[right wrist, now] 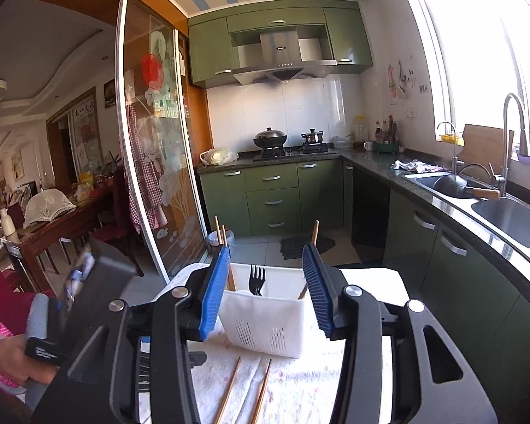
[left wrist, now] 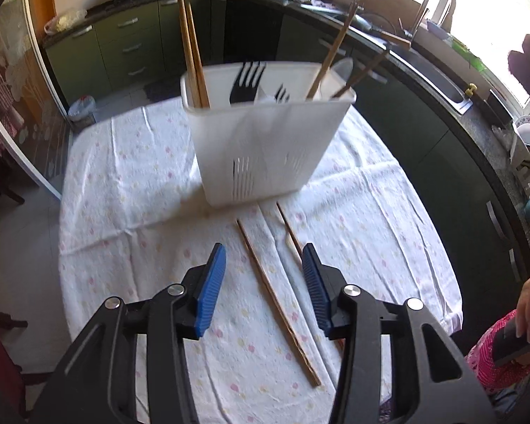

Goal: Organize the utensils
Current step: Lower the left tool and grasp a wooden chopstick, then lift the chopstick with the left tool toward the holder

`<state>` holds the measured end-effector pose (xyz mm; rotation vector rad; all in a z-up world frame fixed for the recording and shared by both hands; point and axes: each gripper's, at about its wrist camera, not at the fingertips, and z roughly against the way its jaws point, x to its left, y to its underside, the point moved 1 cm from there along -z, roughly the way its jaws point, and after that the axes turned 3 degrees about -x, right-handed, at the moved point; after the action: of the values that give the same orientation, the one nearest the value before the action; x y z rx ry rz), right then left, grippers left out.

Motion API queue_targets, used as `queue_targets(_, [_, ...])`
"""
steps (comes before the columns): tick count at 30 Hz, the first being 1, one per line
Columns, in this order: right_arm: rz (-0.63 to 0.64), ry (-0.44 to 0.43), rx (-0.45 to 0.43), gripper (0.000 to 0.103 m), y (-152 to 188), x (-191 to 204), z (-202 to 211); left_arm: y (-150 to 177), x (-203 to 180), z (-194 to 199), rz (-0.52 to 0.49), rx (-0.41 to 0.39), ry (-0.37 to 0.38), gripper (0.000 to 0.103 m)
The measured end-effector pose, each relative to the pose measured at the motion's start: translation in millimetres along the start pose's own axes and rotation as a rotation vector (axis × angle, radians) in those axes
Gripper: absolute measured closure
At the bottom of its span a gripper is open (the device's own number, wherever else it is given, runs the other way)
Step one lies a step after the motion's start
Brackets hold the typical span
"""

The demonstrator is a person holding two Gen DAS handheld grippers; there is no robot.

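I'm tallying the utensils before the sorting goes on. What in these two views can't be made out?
- White caddy: in the left wrist view its wall hides the stems and lower ends of the black forks and chopsticks inside, and motion blur softens them.
- Nearest loose chopstick: fully shown; the second one runs behind the left claw.
- Right wrist view: both loose chopsticks run off the bottom edge; the right claw covers the caddy's sides.

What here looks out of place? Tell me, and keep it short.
Two loose wooden chopsticks lie flat on the white flowered tablecloth in front of the white slotted plastic utensil caddy, while the other chopsticks and black forks stand upright inside it. Nothing looks spilled or damaged.
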<state>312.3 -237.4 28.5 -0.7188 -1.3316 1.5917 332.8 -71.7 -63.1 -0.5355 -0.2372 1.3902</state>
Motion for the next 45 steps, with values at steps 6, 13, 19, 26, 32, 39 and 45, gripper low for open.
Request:
queue_targets(6, [-0.066,-0.017,0.045,0.054,37.9,-10.0,38.4,22.0,-0.2,-60.0,0.095,0.129,-0.022,0.061])
queue_targets(13, [-0.162,0.011,0.093,0.053,78.2,-40.4,67.2,15.0,1.6,-96.1,0.189,0.148,-0.07,0.065])
queue_targets(19, [-0.218,0.039,0.118,0.048,89.1,-67.4,70.3,12.1,-5.5,-114.3,0.201,0.17,-0.11,0.081])
queue_targets(26, [-0.179,0.056,0.244,0.045,106.1,-65.1,37.0,10.5,-9.8,-117.6,0.181,0.156,-0.148,0.095])
queue_targets(32, [-0.079,0.048,0.504,0.055,139.3,-46.1,-44.3,20.3,2.2,-110.1,0.167,0.157,-0.142,0.096])
queue_targets(39, [0.012,0.028,0.704,0.065,170.2,-15.1,-124.1,37.2,37.5,-89.0,0.173,0.154,-0.144,0.096])
queue_targets(45, [0.044,0.077,0.779,0.065,181.9,-3.6,-162.4,47.6,65.0,-78.8,0.174,0.154,-0.144,0.096])
